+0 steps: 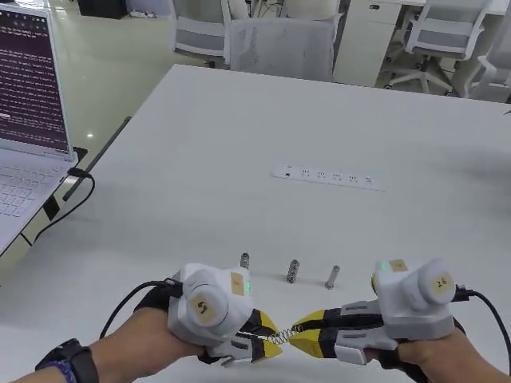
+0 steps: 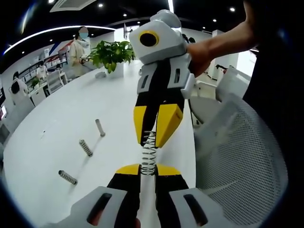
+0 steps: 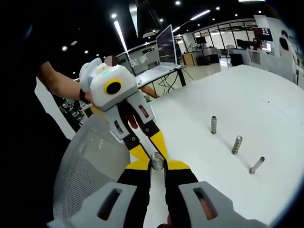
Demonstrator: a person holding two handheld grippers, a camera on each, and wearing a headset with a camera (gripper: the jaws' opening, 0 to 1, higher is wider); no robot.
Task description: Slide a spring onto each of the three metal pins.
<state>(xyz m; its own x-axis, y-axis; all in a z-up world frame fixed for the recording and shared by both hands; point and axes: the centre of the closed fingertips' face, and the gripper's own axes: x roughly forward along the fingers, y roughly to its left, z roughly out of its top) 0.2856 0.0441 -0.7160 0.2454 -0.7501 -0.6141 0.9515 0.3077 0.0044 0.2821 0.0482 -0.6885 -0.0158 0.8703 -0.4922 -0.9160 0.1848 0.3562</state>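
Three metal pins lie in a row on the white table (image 1: 239,144). The left pin (image 1: 244,260) and the middle pin (image 1: 293,270) each carry a spring, and the right pin (image 1: 332,277) looks bare. In front of them, above the table's near edge, a loose spring (image 1: 280,330) is stretched between my two grippers. My left gripper (image 1: 270,333) is shut on one end and my right gripper (image 1: 298,331) on the other. In the left gripper view the spring (image 2: 149,152) runs from my own tips (image 2: 148,169) up to the right gripper (image 2: 152,137). The right gripper view shows it end-on (image 3: 157,163).
A white power strip (image 1: 327,175) lies behind the pins. An open laptop (image 1: 28,120) with a black cable (image 1: 68,199) sits at the left edge. Office chairs (image 1: 279,44) stand beyond the far edge. A mesh chair (image 2: 242,156) is close beside the grippers.
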